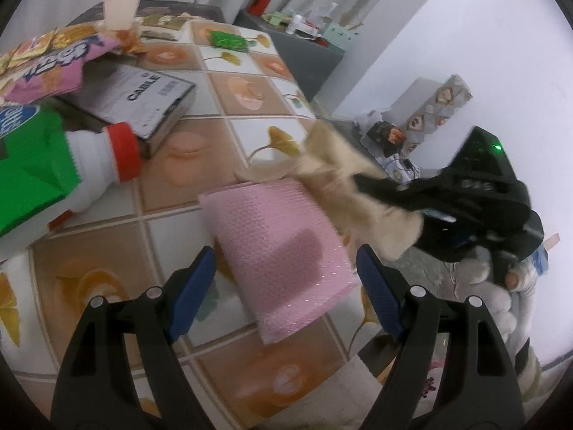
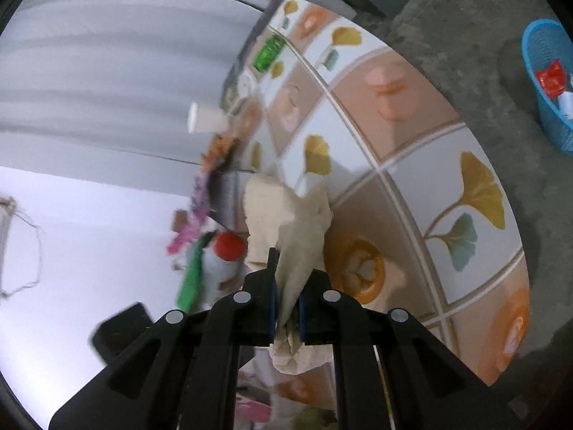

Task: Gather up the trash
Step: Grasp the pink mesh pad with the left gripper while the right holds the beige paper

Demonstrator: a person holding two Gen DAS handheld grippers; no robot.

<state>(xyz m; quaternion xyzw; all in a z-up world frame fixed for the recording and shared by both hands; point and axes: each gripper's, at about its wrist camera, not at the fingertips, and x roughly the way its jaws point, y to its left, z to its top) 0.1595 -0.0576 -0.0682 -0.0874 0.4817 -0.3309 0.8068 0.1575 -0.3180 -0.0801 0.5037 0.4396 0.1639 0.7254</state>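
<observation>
The left tool (image 1: 286, 283) hangs low over the desk (image 1: 250, 100) with its blue-padded fingers (image 1: 193, 286) spread wide apart, gripping nothing. Between them, just ahead toward 12 o'clock, lies a pink foam sheet (image 1: 283, 251), flat on the patterned cloth and not touching either pad.

At about 2 o'clock in the left wrist view, the right tool (image 1: 365, 182) comes in from the desk's edge, clamped on a crumpled beige paper napkin (image 1: 336, 186); the picture is blurred there. The right wrist view shows the same grip close up: the right tool (image 2: 286, 308) has its fingers pressed together on the beige paper napkin (image 2: 293, 236), which bunches up past the fingertips and hangs out below them. The napkin is lifted clear of the pink sheet, above the desk's edge.

At 9 o'clock in the left view a white bottle with a red cap (image 1: 107, 157) lies on its side, a green label around its body. Behind it, near 11 o'clock, rest a grey box marked CABLE (image 1: 143, 96) and a pink snack bag (image 1: 53, 68). A paper cup (image 1: 121, 5) stands upright at 11 o'clock, far back, and a green wrapper (image 1: 229, 40) lies near 12 o'clock.

In the right view, at 2 o'clock, a blue basket (image 2: 548, 82) sits on the floor well apart from the desk, with a red wrapper (image 2: 551, 75) inside it.
</observation>
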